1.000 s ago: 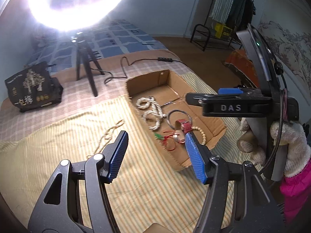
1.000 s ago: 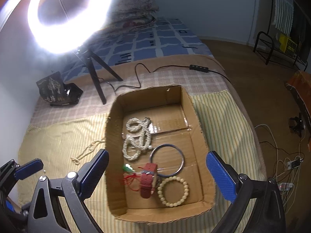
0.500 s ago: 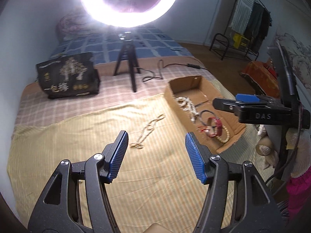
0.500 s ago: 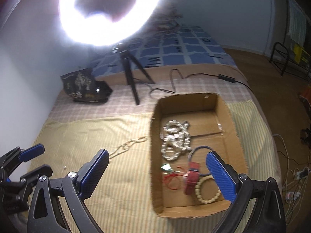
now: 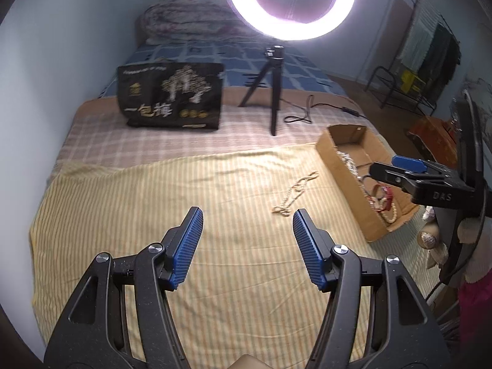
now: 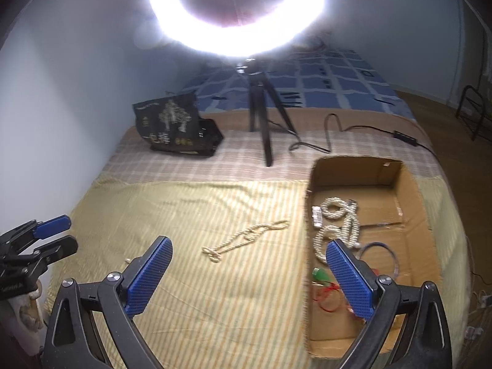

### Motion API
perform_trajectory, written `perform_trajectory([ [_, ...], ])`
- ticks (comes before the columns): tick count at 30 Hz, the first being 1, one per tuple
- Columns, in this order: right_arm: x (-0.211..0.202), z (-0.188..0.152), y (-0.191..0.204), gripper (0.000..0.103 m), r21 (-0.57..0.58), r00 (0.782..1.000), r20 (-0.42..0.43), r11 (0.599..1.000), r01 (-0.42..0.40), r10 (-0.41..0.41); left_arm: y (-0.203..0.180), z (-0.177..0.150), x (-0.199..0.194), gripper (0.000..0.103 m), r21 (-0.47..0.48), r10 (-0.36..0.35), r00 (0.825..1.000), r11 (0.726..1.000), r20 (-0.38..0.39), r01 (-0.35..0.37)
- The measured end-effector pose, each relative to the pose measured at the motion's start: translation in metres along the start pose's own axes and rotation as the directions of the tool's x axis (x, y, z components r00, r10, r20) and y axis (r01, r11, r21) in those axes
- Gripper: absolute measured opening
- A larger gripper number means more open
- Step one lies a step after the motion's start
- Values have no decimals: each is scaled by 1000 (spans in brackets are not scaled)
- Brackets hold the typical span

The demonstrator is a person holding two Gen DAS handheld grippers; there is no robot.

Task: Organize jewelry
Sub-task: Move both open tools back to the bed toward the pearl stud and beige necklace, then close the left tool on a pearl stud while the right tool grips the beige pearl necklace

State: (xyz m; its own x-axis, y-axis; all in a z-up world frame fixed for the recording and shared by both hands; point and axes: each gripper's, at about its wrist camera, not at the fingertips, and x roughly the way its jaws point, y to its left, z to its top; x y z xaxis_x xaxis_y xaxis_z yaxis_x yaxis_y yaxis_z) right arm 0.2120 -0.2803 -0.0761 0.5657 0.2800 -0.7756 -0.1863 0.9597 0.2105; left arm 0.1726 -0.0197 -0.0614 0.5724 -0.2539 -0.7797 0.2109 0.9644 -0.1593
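Observation:
A beige bead necklace [image 5: 294,195] lies loose on the yellow striped cloth [image 5: 184,203], left of an open cardboard box [image 5: 344,169]; it also shows in the right wrist view [image 6: 246,238]. The box [image 6: 412,224] holds white pearl strands [image 6: 335,227], a thin bangle [image 6: 381,255], a red cord with a green piece [image 6: 323,289] and other bracelets. My left gripper [image 5: 247,243] is open and empty above the cloth, short of the necklace. My right gripper [image 6: 247,276] is open and empty, straddling the box's left wall.
A ring light on a black tripod [image 5: 272,92] stands behind the cloth, its cable [image 6: 338,135] trailing right. A black printed bag [image 5: 172,95] sits at the back left. The bed drops off to the floor on the right [image 6: 461,141].
Both grippers have swung left, away from the box. The necklace on the cloth now sits nearer the middle of both views. Both stay open and empty.

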Motion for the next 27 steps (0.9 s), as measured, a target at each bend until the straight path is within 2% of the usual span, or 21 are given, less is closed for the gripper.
perform_trajectory([
  [7, 15, -3, 23, 101, -81, 999, -25, 996, -23, 21, 33, -16, 16, 63, -56, 41, 998, 997, -54, -44],
  [13, 41, -5, 36, 100, -130, 992, -124, 991, -35, 18, 57, -38, 37, 63, -75, 73, 990, 994, -119, -82],
  [16, 54, -7, 38, 96, -125, 985, -169, 991, -49, 28, 66, -46, 47, 62, -81, 71, 987, 993, -146, -84],
  [19, 68, -8, 37, 88, -107, 978, -206, 992, -68, 45, 74, -53, 57, 48, -95, 57, 982, 993, -179, -75],
  [21, 78, -10, 37, 80, -88, 970, -236, 993, -84, 61, 75, -54, 62, 45, -105, 42, 980, 992, -195, -64],
  [24, 95, -13, 39, 75, -59, 957, -278, 992, -109, 89, 79, -57, 74, 37, -121, 10, 974, 992, -228, -38],
  [27, 108, -16, 43, 64, -59, 946, -311, 991, -117, 93, 79, -59, 85, 36, -118, 2, 968, 992, -253, -33],
])
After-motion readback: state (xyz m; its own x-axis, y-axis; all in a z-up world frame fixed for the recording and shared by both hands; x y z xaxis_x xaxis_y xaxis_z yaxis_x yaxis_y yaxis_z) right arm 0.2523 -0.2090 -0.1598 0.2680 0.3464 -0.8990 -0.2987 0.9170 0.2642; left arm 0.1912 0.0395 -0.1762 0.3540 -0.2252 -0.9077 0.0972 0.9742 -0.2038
